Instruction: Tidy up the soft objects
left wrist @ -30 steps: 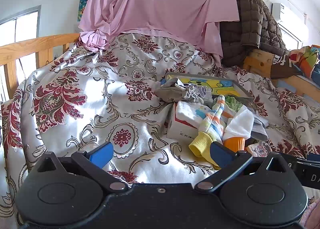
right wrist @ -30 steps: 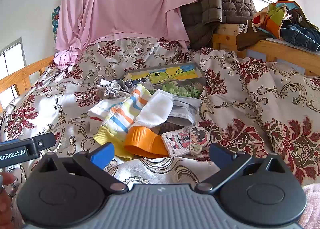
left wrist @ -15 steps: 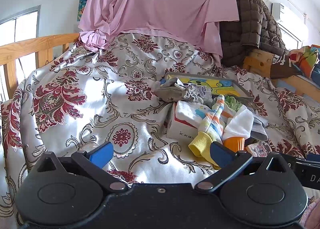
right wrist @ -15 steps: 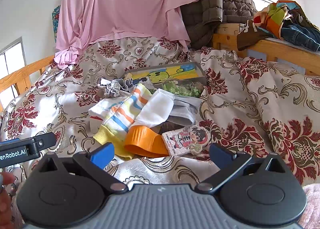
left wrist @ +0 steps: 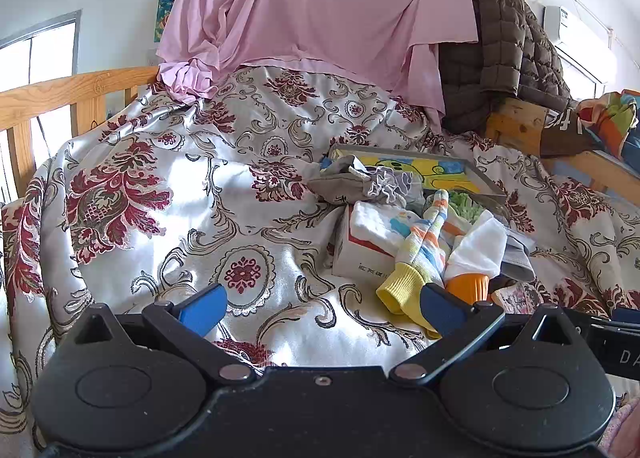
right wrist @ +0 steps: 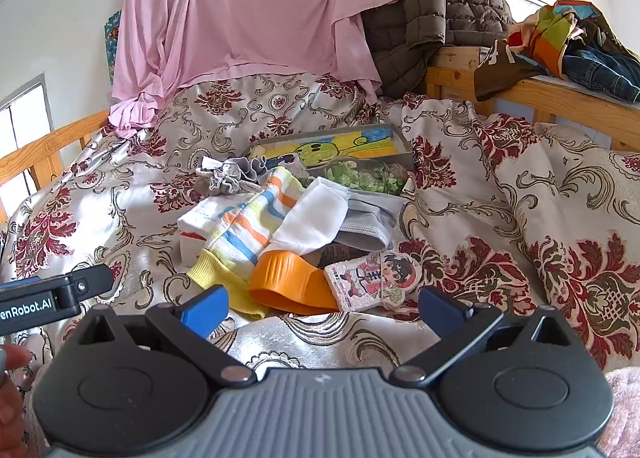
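Both the left gripper (left wrist: pixel 322 308) and right gripper (right wrist: pixel 320 308) are held wide apart and empty before the sock pile (right wrist: pixel 256 226) on the bedspread (right wrist: pixel 500 198).

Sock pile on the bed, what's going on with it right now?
Nothing is picked up yet. A person holds both grippers low over the bedspread, facing the pile. The left gripper and right gripper are both open and empty. The striped sock lies over a small box, with a white sock, an orange piece and a cartoon pad beside it. A tray sits behind.
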